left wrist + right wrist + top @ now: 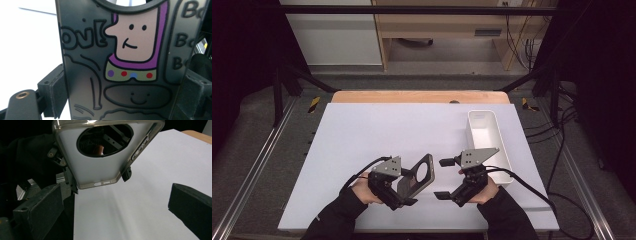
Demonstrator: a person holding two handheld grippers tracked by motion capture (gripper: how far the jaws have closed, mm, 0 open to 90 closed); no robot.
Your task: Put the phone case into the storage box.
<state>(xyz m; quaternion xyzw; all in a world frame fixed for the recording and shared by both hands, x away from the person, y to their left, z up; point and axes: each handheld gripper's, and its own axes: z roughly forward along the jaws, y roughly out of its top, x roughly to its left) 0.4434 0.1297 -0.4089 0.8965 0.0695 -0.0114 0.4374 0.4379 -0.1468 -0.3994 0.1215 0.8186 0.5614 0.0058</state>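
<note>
1. Two tools worked over the bench (362, 130): the left tool (404, 187) was clamped on a phone case (418, 176), held upright above the near middle.
2. The right tool (444, 179) stood wide open, empty, just right of the case.
3. Likely a handover; next the right tool must close on the free edge (white bin (486, 135) far right).
4. Printed cartoon lettering, partly "ovi".

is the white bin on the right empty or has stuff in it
Empty: in the high view the white bin shows only its bare white floor. The phone case is outside it, in the left gripper.
</note>
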